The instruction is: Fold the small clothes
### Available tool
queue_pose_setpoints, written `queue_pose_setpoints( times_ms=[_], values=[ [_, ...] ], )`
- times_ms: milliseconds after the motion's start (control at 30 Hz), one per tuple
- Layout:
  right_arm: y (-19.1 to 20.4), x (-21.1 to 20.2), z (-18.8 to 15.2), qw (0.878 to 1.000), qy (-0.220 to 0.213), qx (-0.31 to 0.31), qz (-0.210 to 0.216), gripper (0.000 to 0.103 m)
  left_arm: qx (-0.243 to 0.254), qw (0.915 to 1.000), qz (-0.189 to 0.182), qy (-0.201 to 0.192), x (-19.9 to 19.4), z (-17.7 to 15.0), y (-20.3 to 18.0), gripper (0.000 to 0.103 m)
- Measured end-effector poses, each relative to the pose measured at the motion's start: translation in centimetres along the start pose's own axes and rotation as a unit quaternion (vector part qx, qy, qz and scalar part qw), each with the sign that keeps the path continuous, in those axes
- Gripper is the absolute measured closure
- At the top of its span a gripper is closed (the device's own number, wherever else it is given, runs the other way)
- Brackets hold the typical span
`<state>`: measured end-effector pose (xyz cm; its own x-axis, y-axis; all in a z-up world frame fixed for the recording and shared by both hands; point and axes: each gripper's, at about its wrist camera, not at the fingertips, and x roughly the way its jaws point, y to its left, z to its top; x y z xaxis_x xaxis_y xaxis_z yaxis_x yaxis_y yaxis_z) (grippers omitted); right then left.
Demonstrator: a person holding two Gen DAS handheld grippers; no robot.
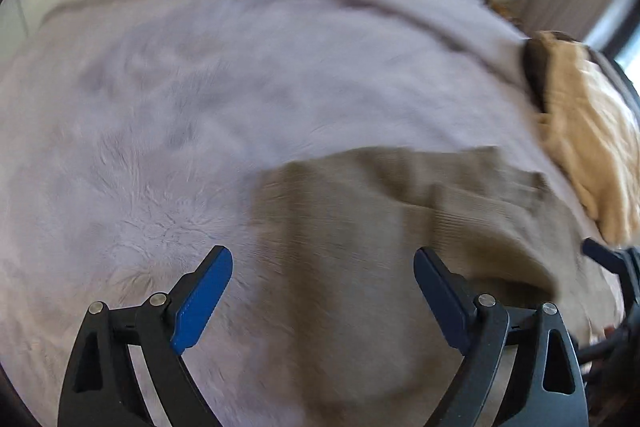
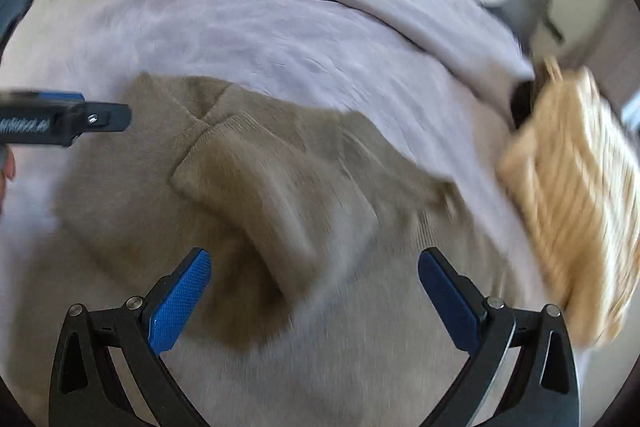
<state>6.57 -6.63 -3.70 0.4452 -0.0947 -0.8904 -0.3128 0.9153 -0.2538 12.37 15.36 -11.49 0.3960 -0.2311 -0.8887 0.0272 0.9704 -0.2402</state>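
Both hand-held grippers are spread wide and hold nothing — the left hand-held gripper (image 1: 323,281) hovers over the near left edge of the sweater (image 2: 256,195), the right hand-held gripper (image 2: 315,283) over its folded sleeve (image 2: 276,199). The sweater lies on the bed's fuzzy blanket (image 1: 168,115). A careless pinch could snag blanket pile too. Open room lies left — the cream garment (image 2: 572,195) crowds the right.
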Motion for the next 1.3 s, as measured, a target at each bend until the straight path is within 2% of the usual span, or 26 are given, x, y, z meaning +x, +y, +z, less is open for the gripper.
queue_pose_setpoints(
  times_ms=[133,167,200,233,300,367,433,500,533,567,600,633,667,700,833,900,933,967,1000,1067,1100,1133,1167,1200,1233,1300],
  values=[
    [1.2,3.2,1.2,0.998,0.022,-0.030,-0.054,0.004,-0.017,0.9994,-0.011,0.028,3.4,0.9,0.5,0.013],
    [1.1,3.6,1.1,0.997,0.026,-0.036,-0.063,0.020,-0.019,0.9994,-0.015,0.027,3.7,1.0,0.4,0.034],
    [0.8,3.7,1.0,0.997,0.024,-0.037,-0.060,0.068,-0.016,0.9991,-0.025,0.030,4.0,1.2,0.1,0.070],
    [0.0,3.4,0.7,0.998,0.022,-0.030,-0.046,0.093,-0.013,0.9985,-0.039,0.038,4.3,1.3,-0.2,0.085],
    [-2.4,2.4,0.3,0.999,0.011,0.022,-0.020,0.092,-0.014,0.9982,-0.051,0.028,3.7,1.6,-0.3,0.088],
    [-5.5,0.7,-0.5,0.993,-0.017,0.114,0.031,0.092,-0.008,0.9981,-0.061,0.007,2.4,1.5,0.3,0.091],
    [-10.5,-0.3,-3.4,0.961,-0.047,0.249,0.112,0.092,-0.020,0.9969,-0.076,-0.001,1.5,1.5,1.7,0.091],
    [-14.4,0.5,-7.6,0.906,-0.054,0.379,0.179,0.088,-0.041,0.9959,-0.081,-0.001,1.6,1.6,3.2,0.093],
    [-15.9,1.6,-9.9,0.870,-0.045,0.442,0.214,0.083,-0.053,0.9951,-0.083,0.000,1.8,1.6,4.1,0.093],
    [-16.9,2.7,-12.2,0.834,-0.029,0.499,0.236,0.069,-0.063,0.9948,-0.080,0.001,2.1,1.7,4.6,0.093],
    [-17.6,3.7,-14.7,0.796,-0.013,0.553,0.246,0.043,-0.070,0.9947,-0.075,0.002,2.3,1.6,5.2,0.093],
    [-18.0,4.1,-16.7,0.766,-0.011,0.590,0.256,0.037,-0.077,0.9943,-0.073,0.003,2.5,1.7,5.7,0.093],
    [-18.2,4.0,-18.4,0.733,-0.029,0.620,0.278,0.037,-0.083,0.9937,-0.074,0.006,2.8,1.6,6.0,0.093],
    [-18.4,3.7,-19.5,0.714,-0.034,0.636,0.289,0.035,-0.089,0.9930,-0.077,0.011,2.9,1.5,6.3,0.093],
    [-18.6,2.5,-19.7,0.717,-0.029,0.636,0.283,0.026,-0.075,0.9957,-0.053,0.010,2.3,1.0,6.0,0.093],
    [-19.2,2.8,-18.7,0.727,-0.023,0.629,0.276,0.026,-0.063,0.9970,-0.045,0.010,2.0,0.9,5.5,0.093],
    [-19.4,2.7,-18.5,0.735,-0.015,0.627,0.256,0.026,-0.057,0.9975,-0.041,0.010,1.8,0.9,5.3,0.092],
    [-19.9,2.7,-18.2,0.746,-0.003,0.628,0.223,0.031,-0.053,0.9980,-0.034,0.010,1.7,1.0,5.0,0.092],
    [-20.4,2.4,-18.0,0.762,0.018,0.627,0.162,0.043,-0.047,0.9985,-0.027,0.012,1.6,1.0,4.7,0.092],
    [-20.7,1.5,-18.1,0.779,0.042,0.622,0.074,0.052,-0.041,0.9988,-0.021,0.014,1.5,1.0,4.5,0.092],
    [-20.8,1.0,-18.2,0.778,0.042,0.624,0.058,0.052,-0.039,0.9989,-0.019,0.017,1.5,1.0,4.5,0.082],
    [-20.7,0.5,-18.5,0.774,0.040,0.629,0.052,0.052,-0.039,0.9989,-0.018,0.021,1.4,0.9,4.6,0.064],
    [-20.5,0.2,-18.7,0.772,0.036,0.633,0.057,0.052,-0.041,0.9989,-0.013,0.019,1.3,1.0,4.7,0.022],
    [-20.3,0.2,-18.8,0.769,0.028,0.634,0.079,0.050,-0.046,0.9989,-0.005,0.004,0.8,0.9,4.8,0.013],
    [-20.0,0.2,-19.0,0.765,0.021,0.634,0.111,0.048,-0.044,0.9989,-0.002,-0.013,0.3,0.8,4.8,0.013],
    [-19.5,0.7,-18.9,0.753,0.012,0.638,0.165,0.038,-0.041,0.9991,-0.009,-0.006,0.2,1.0,5.0,0.013]
  ],
)
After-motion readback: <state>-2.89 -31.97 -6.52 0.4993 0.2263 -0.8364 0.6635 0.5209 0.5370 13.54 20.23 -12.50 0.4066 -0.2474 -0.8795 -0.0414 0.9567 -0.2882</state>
